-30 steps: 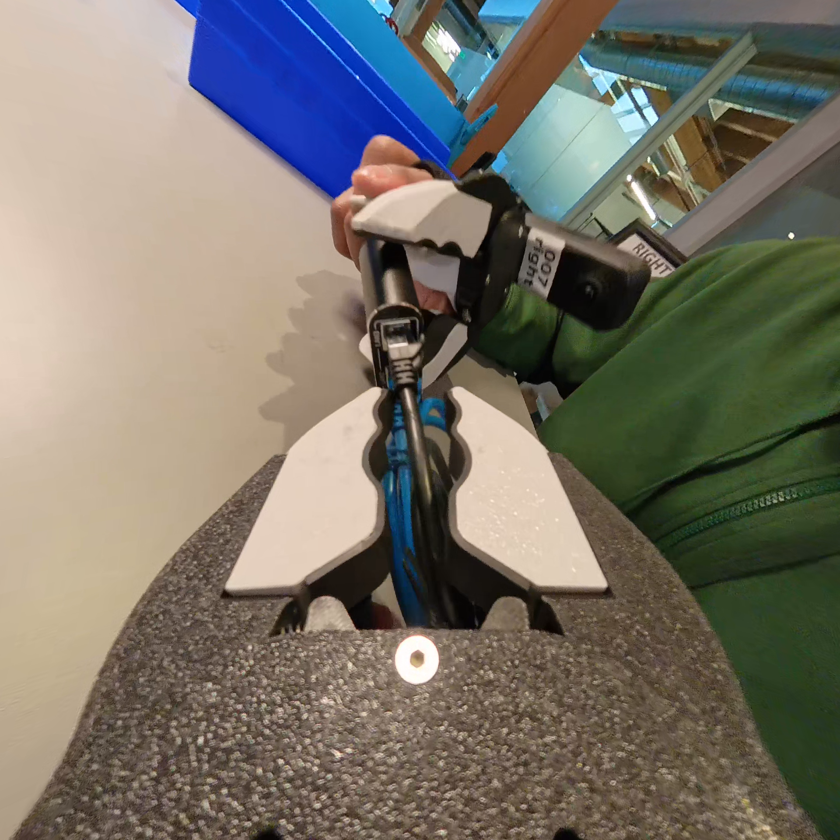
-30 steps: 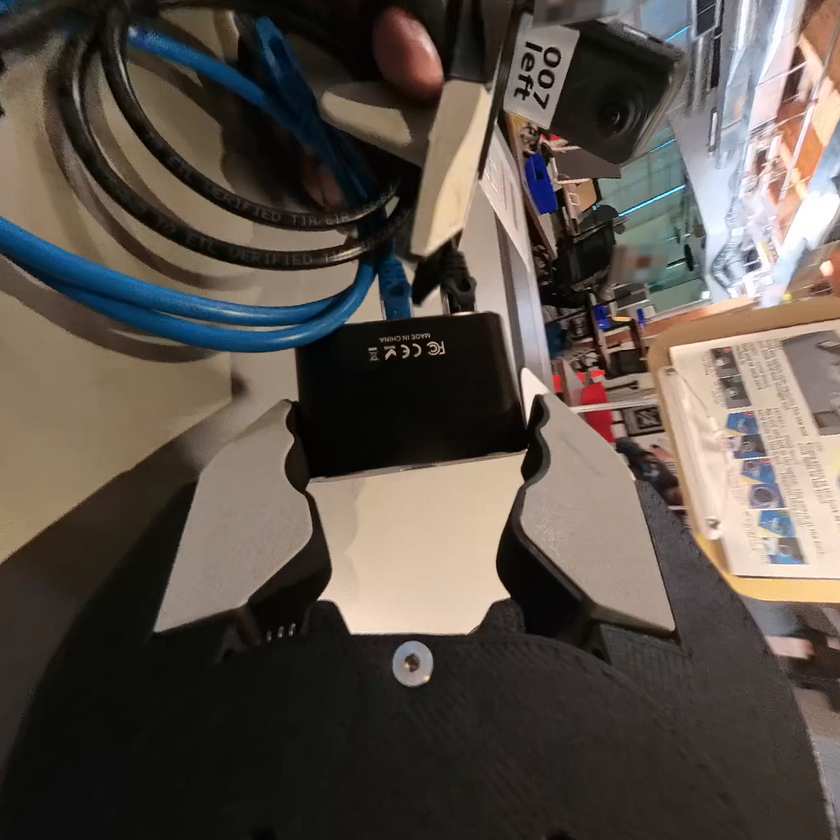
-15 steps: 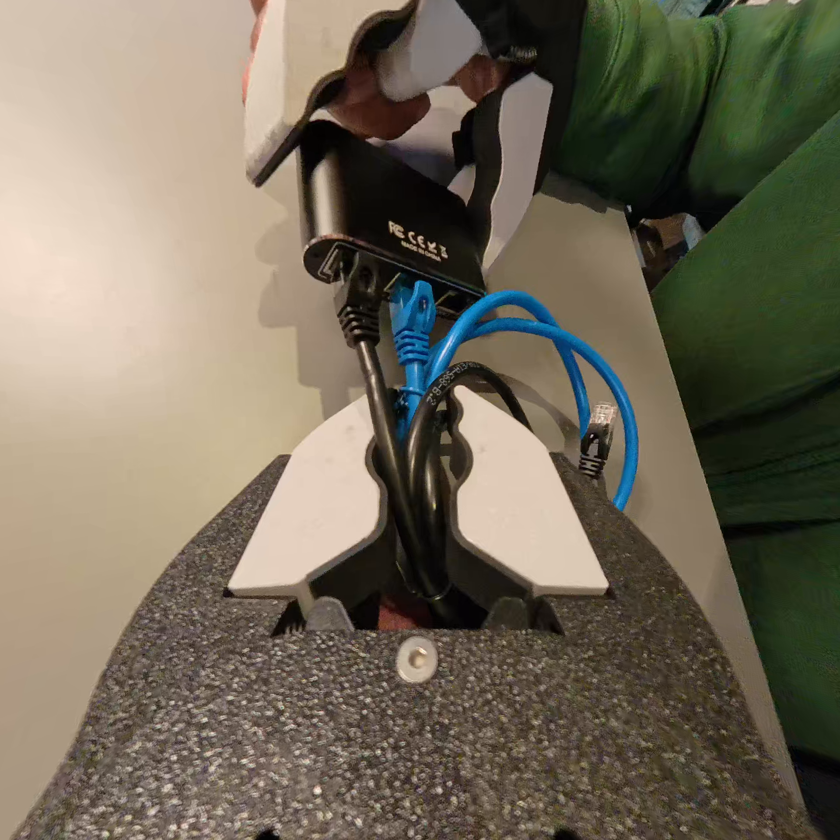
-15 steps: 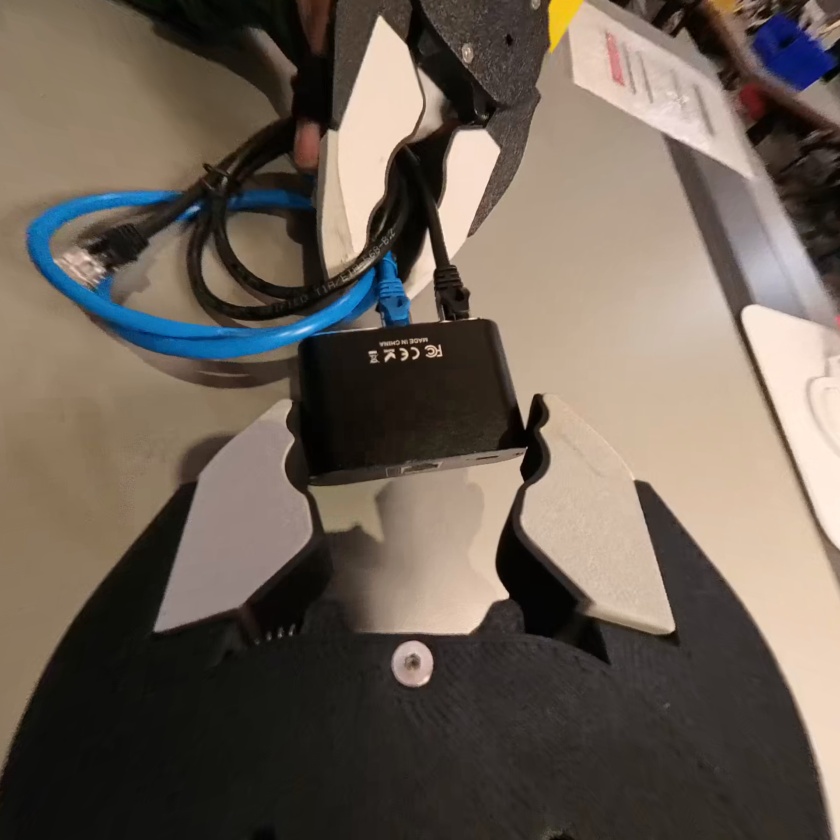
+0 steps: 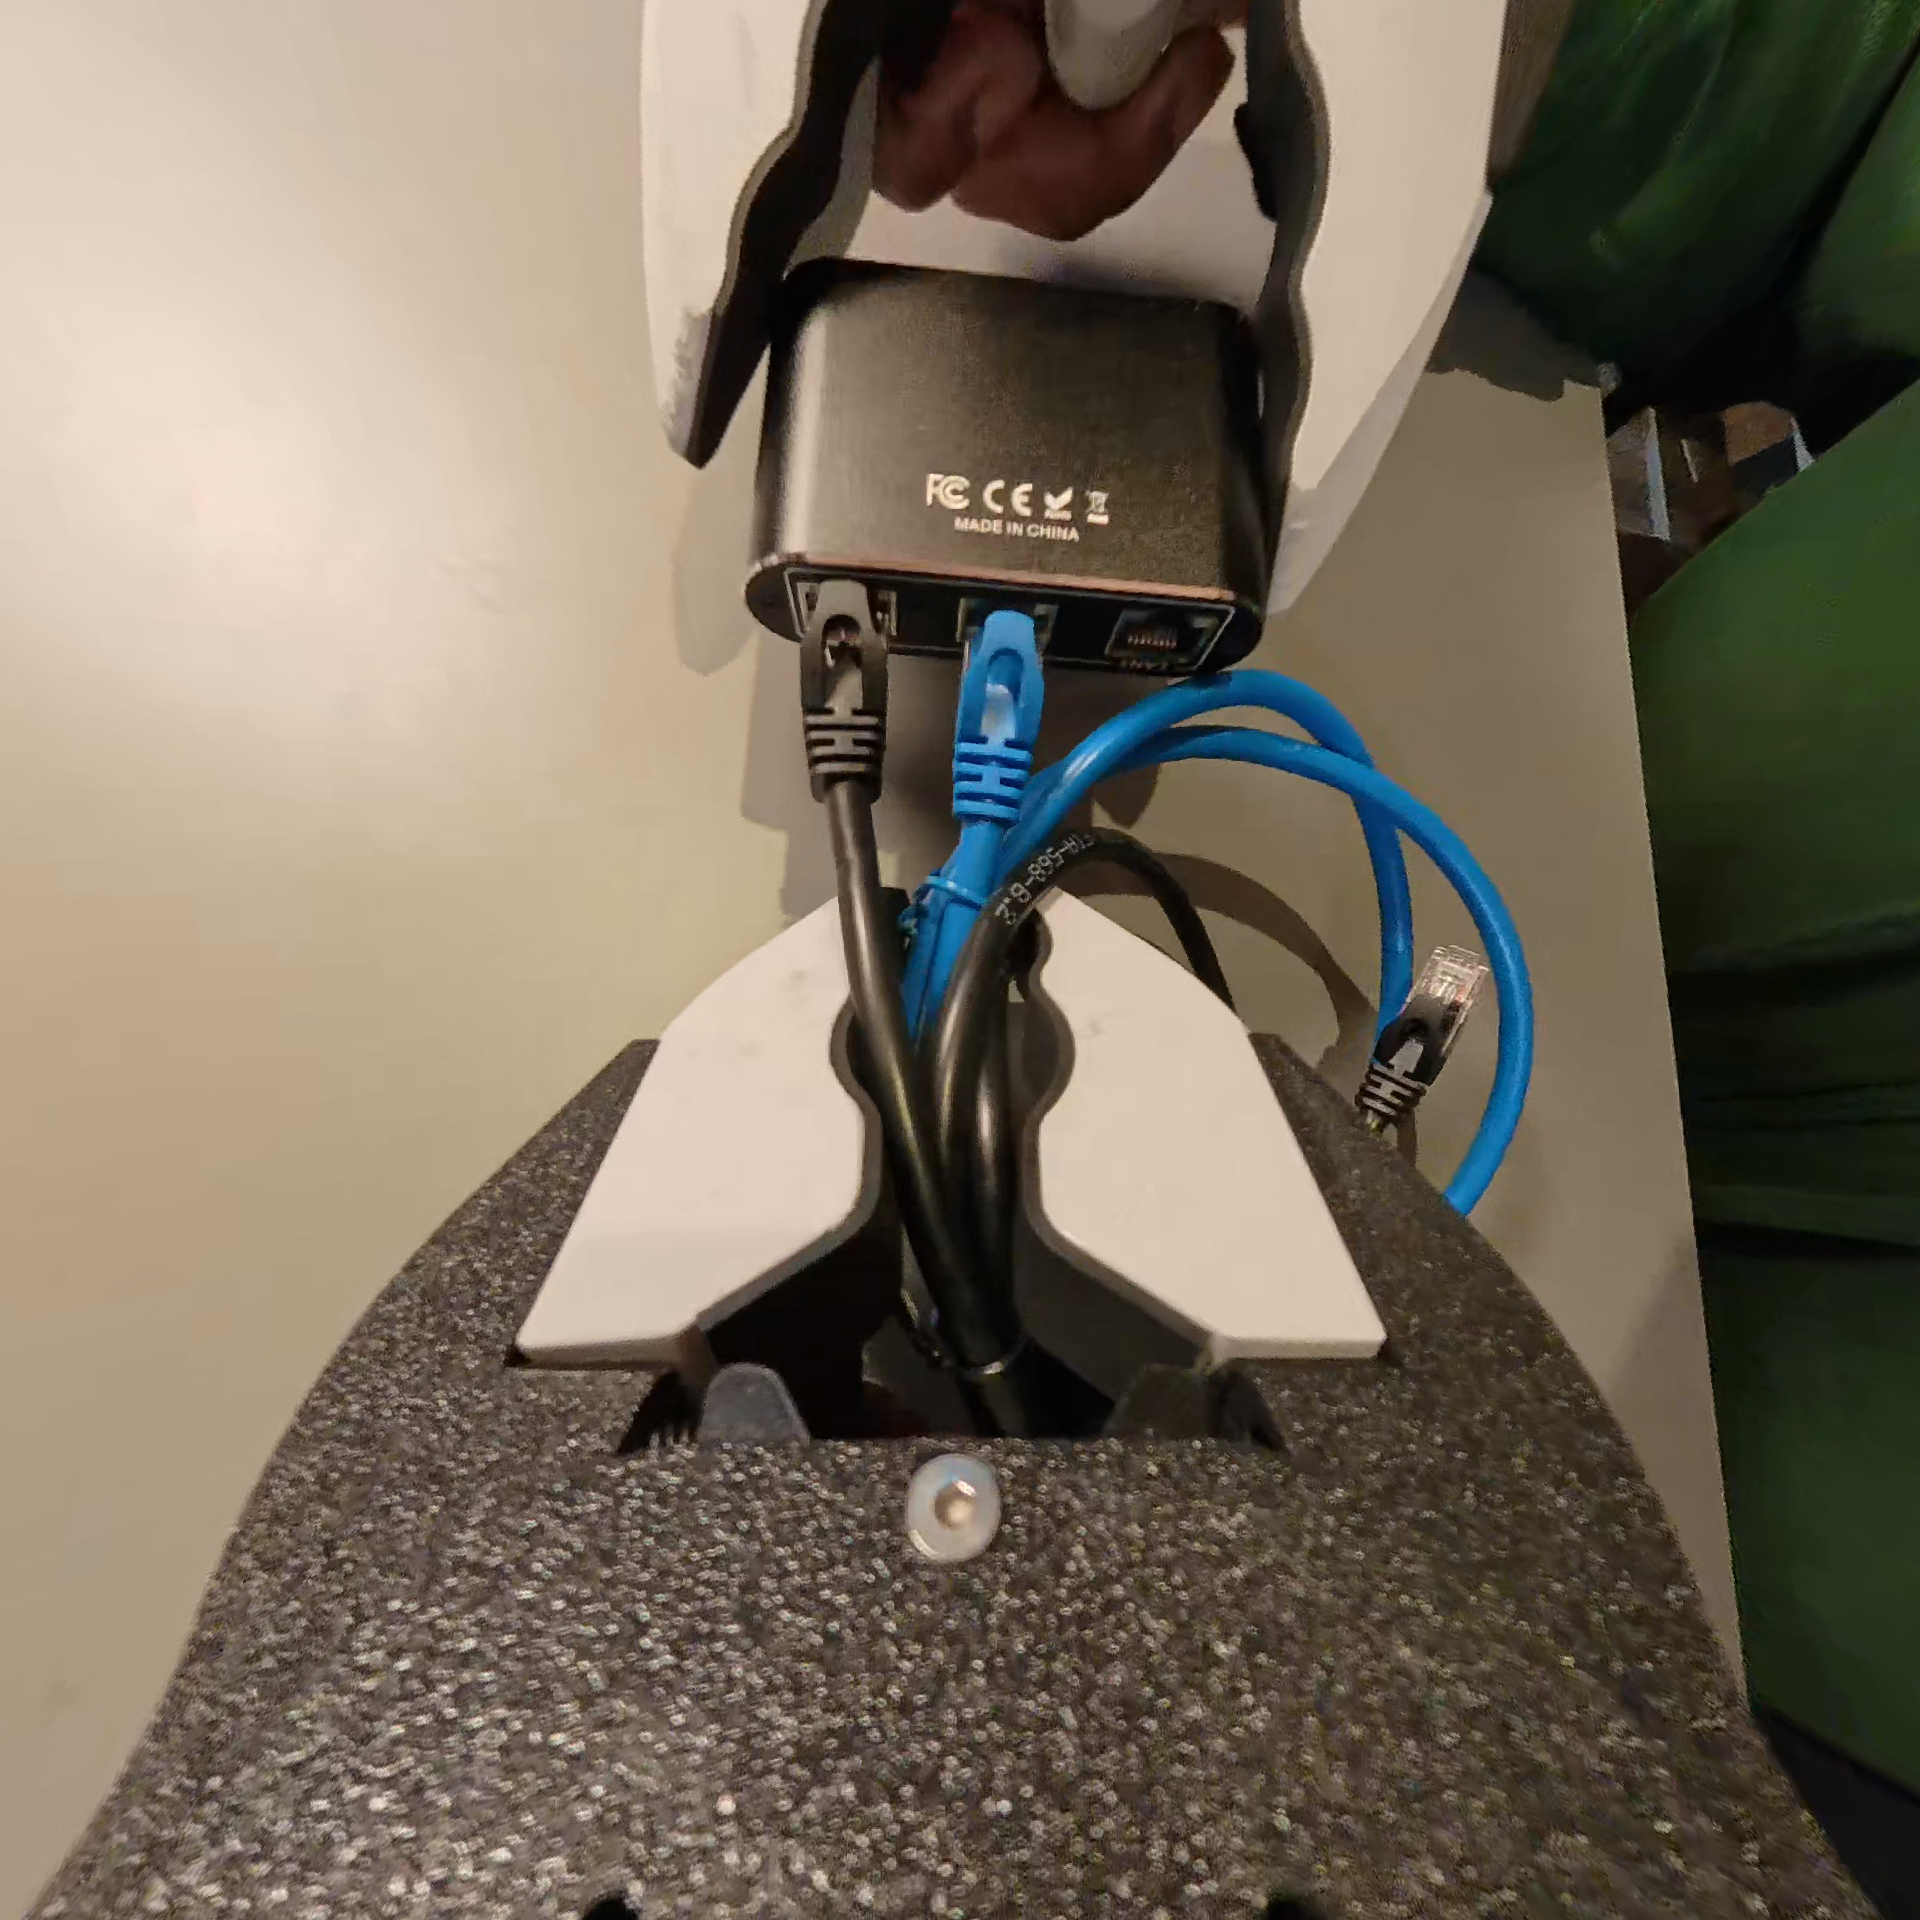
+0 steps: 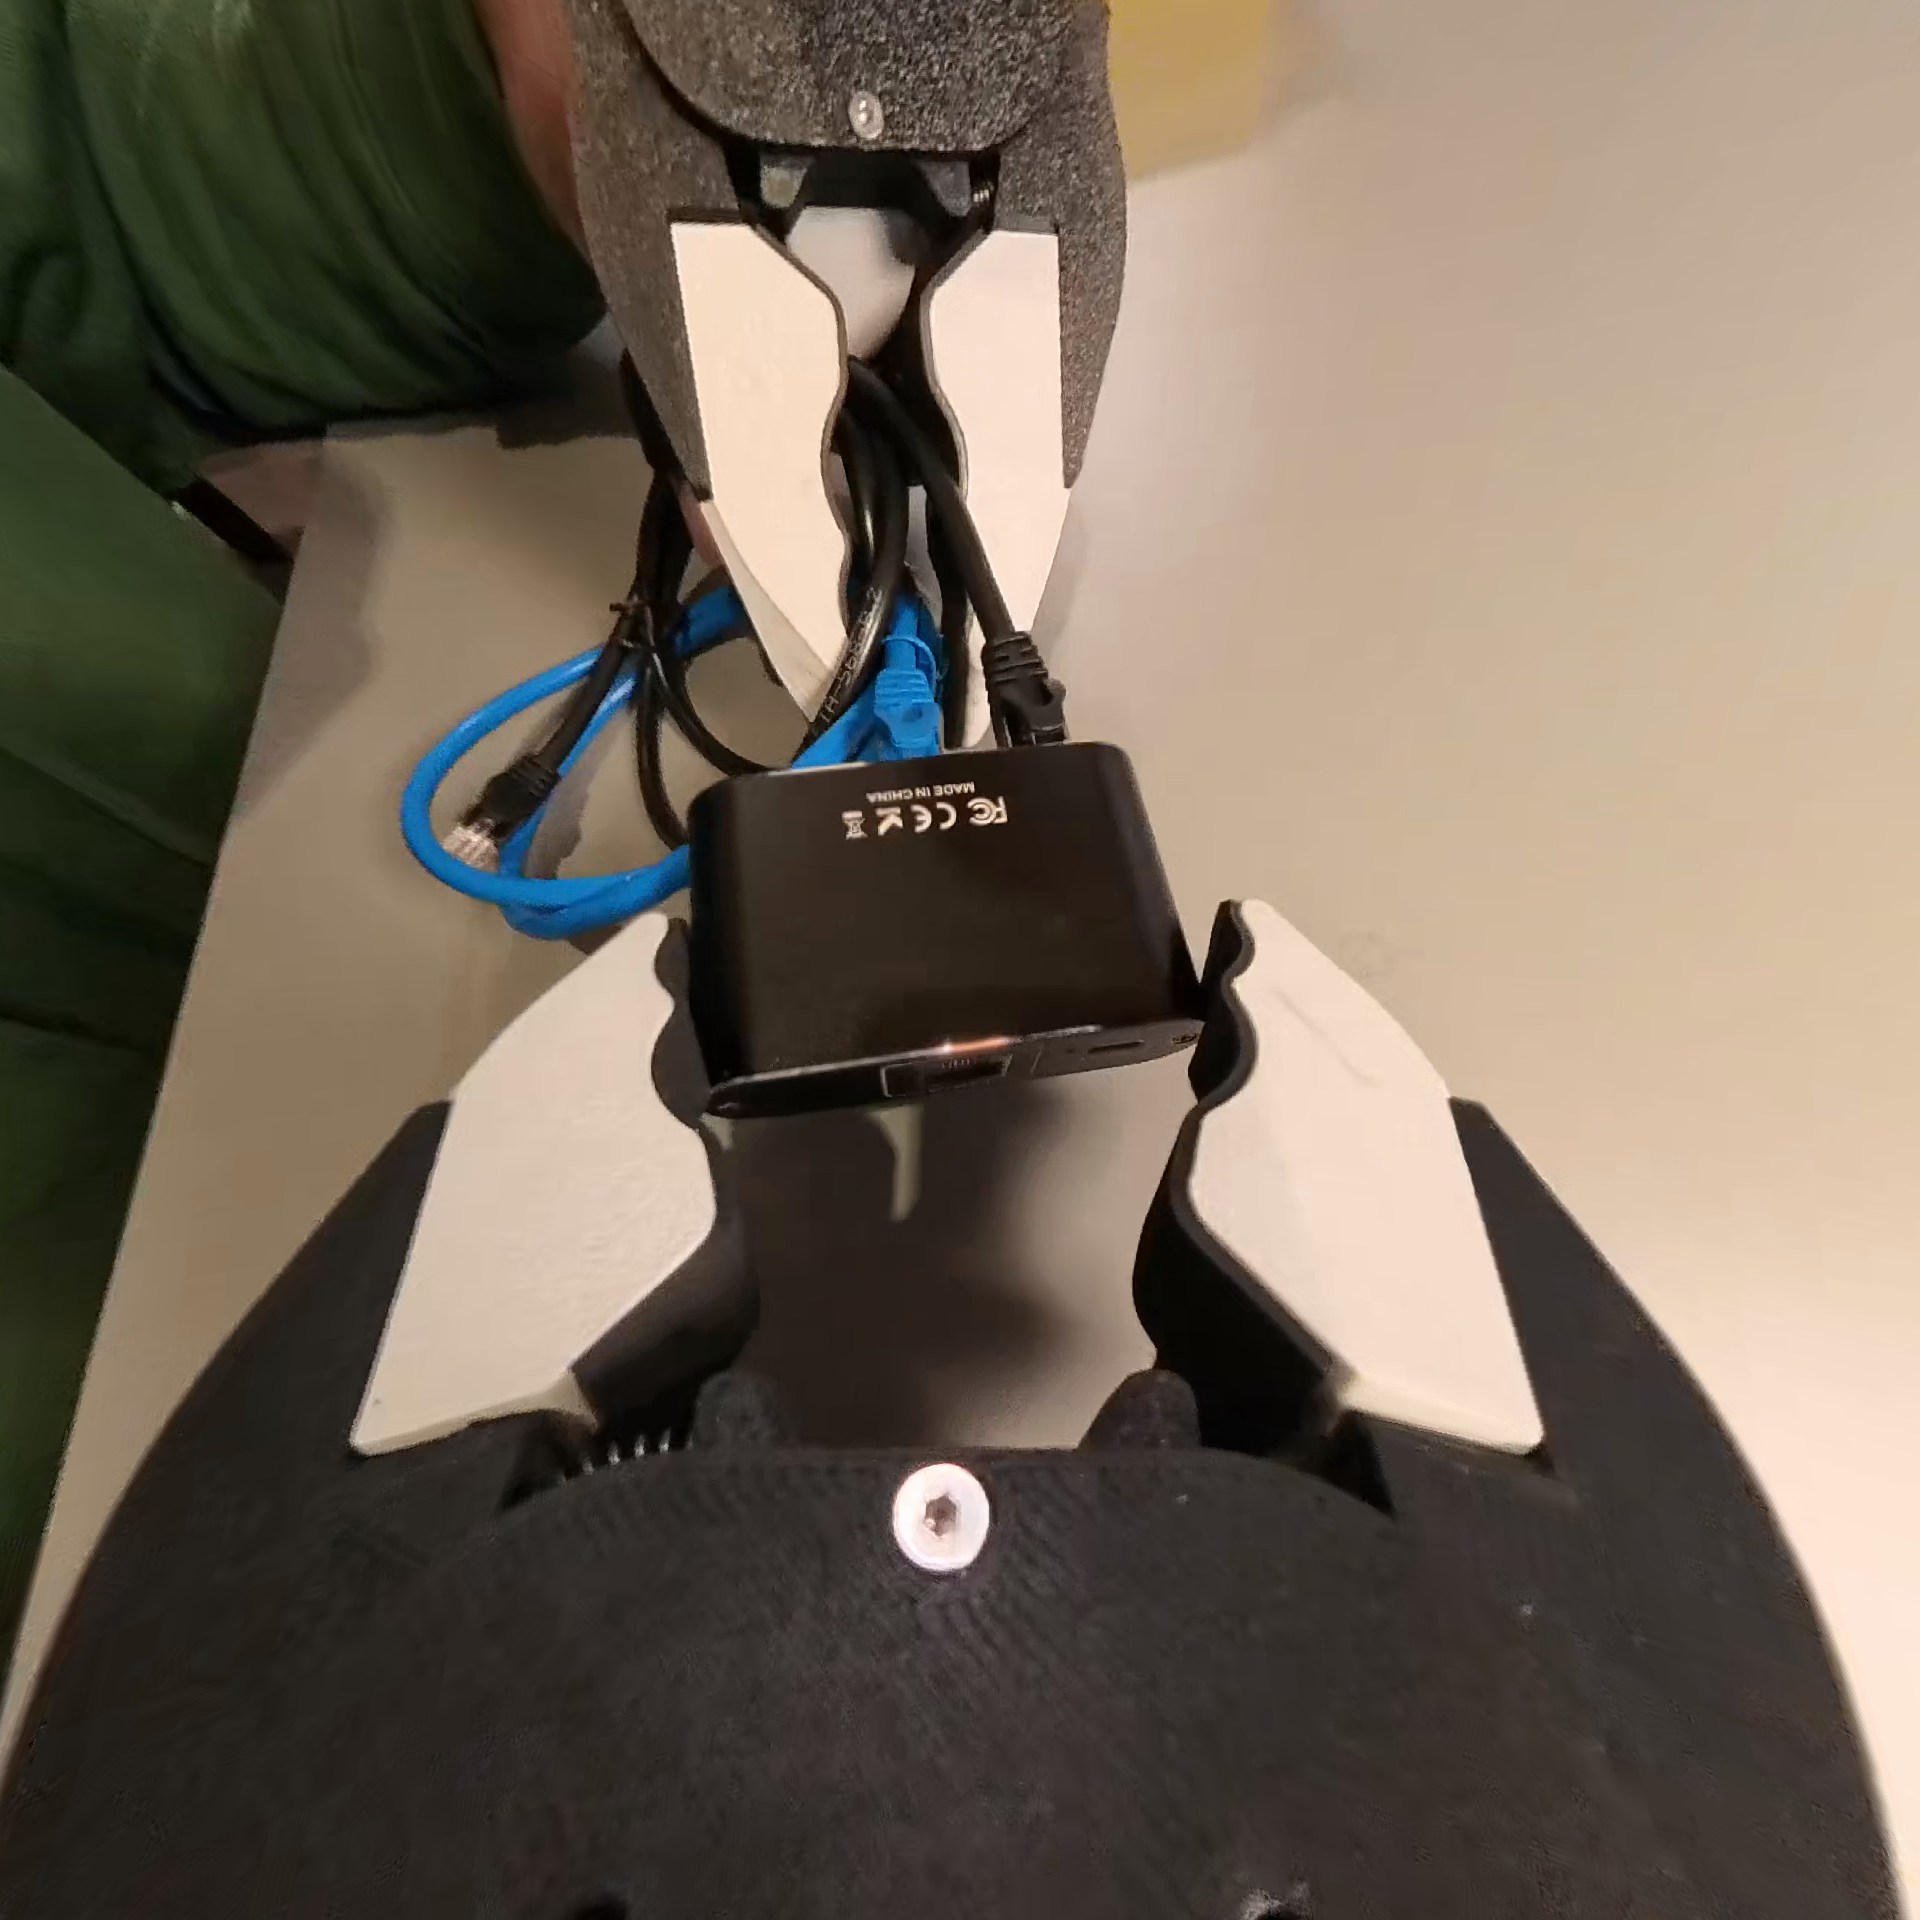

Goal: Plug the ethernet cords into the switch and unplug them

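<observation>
The black switch (image 5: 1008, 436) is gripped at its sides by my right gripper (image 6: 951, 925), which is shut on it above the table. A black plug (image 5: 842, 696) sits in its left port and a blue plug (image 5: 992, 717) in the middle port; the third port (image 5: 1158, 634) is empty. My left gripper (image 5: 945, 914) is shut on the bundled black cord (image 5: 935, 1122) and blue cord (image 5: 1403, 831) just behind the plugs. In the right wrist view the left gripper (image 6: 914, 644) faces me beyond the switch (image 6: 935, 914). A loose black plug (image 5: 1423, 1018) hangs free at the right.
The beige table (image 5: 312, 727) lies under both grippers, with its edge (image 5: 1642, 831) at the right. A person's green sleeve (image 5: 1766, 520) is beside that edge and shows in the right wrist view (image 6: 208, 260). The slack cord loops (image 6: 540, 894) rest on the table. My hands' fingertips stand some 6 centimetres from each other.
Both grippers have swung round and tilted down towards the table, so the switch's port side now faces the left wrist camera squarely. Both grips and both plugs stay as they were.
</observation>
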